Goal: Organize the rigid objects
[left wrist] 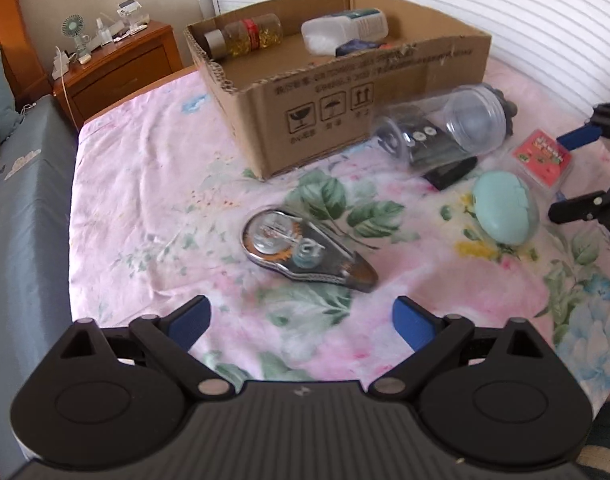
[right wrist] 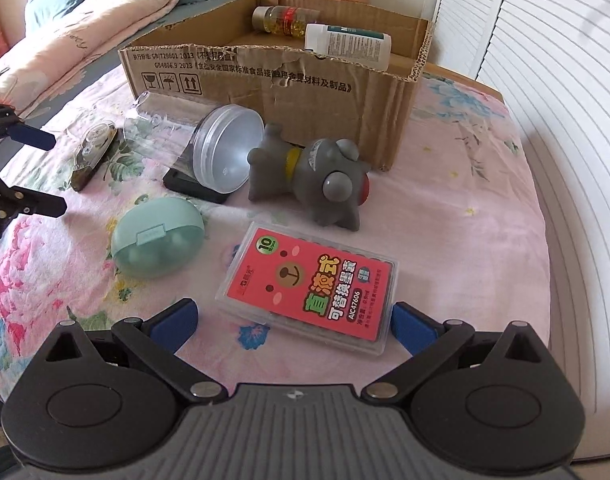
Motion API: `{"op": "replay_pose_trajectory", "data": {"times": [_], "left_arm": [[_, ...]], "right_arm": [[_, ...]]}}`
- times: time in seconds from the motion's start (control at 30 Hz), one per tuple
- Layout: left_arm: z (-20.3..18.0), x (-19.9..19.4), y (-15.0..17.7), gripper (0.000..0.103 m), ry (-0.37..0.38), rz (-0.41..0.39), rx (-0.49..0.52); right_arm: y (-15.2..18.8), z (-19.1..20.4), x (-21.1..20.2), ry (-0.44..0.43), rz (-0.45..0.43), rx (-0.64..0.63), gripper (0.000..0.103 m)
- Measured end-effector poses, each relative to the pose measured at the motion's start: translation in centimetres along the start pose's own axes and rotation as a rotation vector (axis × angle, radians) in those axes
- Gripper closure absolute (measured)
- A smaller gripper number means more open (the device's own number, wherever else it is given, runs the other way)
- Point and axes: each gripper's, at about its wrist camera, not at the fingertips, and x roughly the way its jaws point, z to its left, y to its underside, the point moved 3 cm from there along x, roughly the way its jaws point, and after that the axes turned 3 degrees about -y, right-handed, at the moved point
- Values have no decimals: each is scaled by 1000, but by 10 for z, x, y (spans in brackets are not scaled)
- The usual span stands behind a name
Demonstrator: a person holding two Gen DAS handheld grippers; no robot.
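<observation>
My right tool [right wrist: 292,322] open, empty; red cartridge case [right wrist: 311,286] at 12 o'clock between pads. Risk: flat case slips on soft bed [right wrist: 465,200]. Left tool [left wrist: 301,320] open, correction tape [left wrist: 305,250] at 12 o'clock.

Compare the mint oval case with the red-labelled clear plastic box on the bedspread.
The mint oval case is opaque, rounded and domed; the red-labelled box is clear, flat and rectangular. The case is plain apart from a small clasp on its front, while the box carries a red printed card with a cartoon face. The case lies off to the left of the right gripper; the box lies just ahead of its open fingers. Both lie on the bedspread, outside the cardboard box.
</observation>
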Motion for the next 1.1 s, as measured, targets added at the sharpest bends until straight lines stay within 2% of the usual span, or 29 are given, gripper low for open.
{"op": "replay_pose_trajectory", "data": {"times": [0.3, 0.6, 0.67, 0.93, 1.1], "left_arm": [[13, 18, -11, 1, 59, -67, -8], [11, 29, -23, 1, 98, -107, 6], [10, 29, -24, 4, 113, -114, 17], [0, 22, -21, 7, 148, -86, 46], [-6, 20, -18, 7, 141, -89, 39]], "right_arm": [[-4, 2, 2, 21, 12, 29, 0], [-3, 2, 2, 31, -4, 41, 0], [-2, 2, 2, 30, -9, 39, 0], [-3, 1, 2, 25, -27, 33, 0], [-2, 1, 2, 23, -45, 34, 0]]}}
